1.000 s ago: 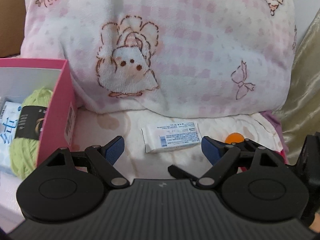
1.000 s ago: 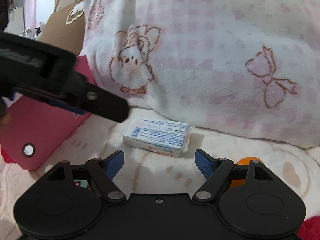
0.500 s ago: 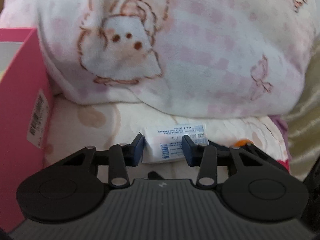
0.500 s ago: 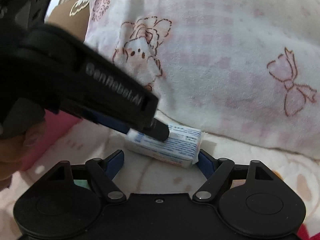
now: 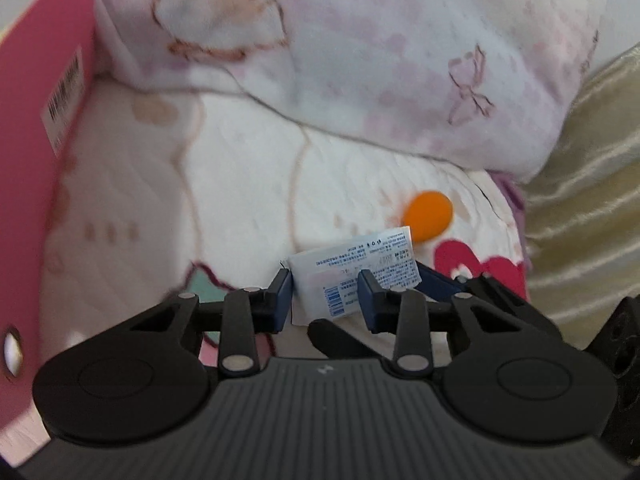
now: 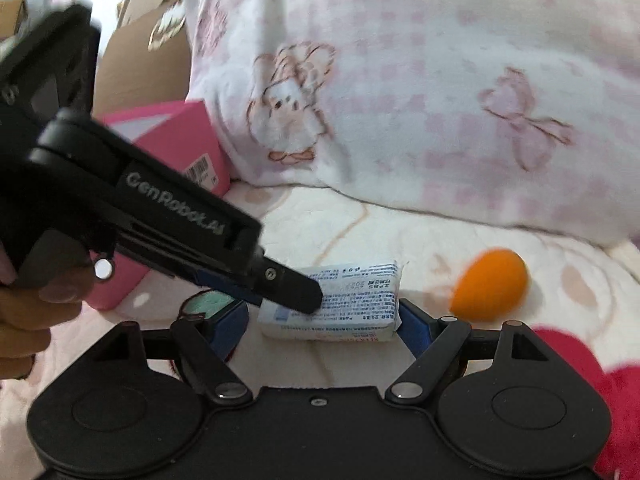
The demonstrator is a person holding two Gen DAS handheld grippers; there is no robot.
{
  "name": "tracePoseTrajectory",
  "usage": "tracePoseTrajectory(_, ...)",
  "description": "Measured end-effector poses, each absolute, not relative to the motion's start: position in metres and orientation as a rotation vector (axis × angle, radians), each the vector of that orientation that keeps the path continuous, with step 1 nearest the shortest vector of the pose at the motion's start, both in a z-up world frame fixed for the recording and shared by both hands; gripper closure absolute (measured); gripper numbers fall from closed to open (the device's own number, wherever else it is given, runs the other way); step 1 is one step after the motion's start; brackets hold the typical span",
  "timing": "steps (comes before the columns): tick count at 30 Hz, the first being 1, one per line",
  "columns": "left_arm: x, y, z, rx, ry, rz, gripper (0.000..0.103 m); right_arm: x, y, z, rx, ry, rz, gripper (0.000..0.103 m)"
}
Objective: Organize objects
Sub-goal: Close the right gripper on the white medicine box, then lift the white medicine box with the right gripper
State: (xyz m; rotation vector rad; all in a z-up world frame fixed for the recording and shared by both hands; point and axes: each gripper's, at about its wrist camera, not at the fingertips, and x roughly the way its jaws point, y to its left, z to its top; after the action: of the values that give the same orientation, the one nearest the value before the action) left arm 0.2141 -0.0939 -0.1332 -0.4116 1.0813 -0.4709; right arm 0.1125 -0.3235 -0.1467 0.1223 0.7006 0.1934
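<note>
L hand-held gripper (image 5: 325,298): blue pads closed onto white tissue pack (image 5: 352,276), pack pinched between them, tilted, its far end sticking out past the R pad toward 1 o'clock. Looks raised off the bed, but can't tell for sure.

R wrist view: same pack (image 6: 352,300) sits at 12 o'clock just ahead of R hand-held gripper (image 6: 322,320). R jaws wide apart, one blue pad on each side of the pack; R pad at or very near the pack's end, L pad apart from it. Not gripping. L hand-held gripper (image 6: 292,292) comes in from 9–10 o'clock, its black tip over the pack's L half.

Orange ball (image 5: 427,212) on the bed, at 1 o'clock from the pack in L view; blurred in R view (image 6: 490,282) at 2 o'clock, near the pack but apart.

Pink box (image 5: 44,160) stands at 9 o'clock in L view, barcode label on its side wall; in R view (image 6: 188,148) at 10–11 o'clock, behind the L tool.

Pink-check fleece blanket (image 6: 440,100) w/ bunny and bow print heaped at 12 o'clock, behind everything. Bedsheet (image 5: 200,200) cream w/ faint print.
</note>
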Motion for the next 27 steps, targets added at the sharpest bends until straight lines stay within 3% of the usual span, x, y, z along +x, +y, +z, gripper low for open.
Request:
tracePoseTrajectory(11, 0.172, -0.109, -0.140, -0.460, 1.181, -0.523, 0.070, 0.058, -0.334, -0.161, 0.220, 0.750, 0.197, 0.019)
tracePoseTrajectory(19, 0.163, -0.116, -0.147, -0.416, 1.146, -0.469, 0.077, 0.056, -0.320, -0.163, 0.124, 0.757, 0.170, 0.020)
tracePoseTrajectory(27, 0.146, -0.121, -0.153, -0.425, 1.053, -0.420, 0.077, 0.050, -0.311, -0.174, -0.025, 0.736, 0.147, 0.023)
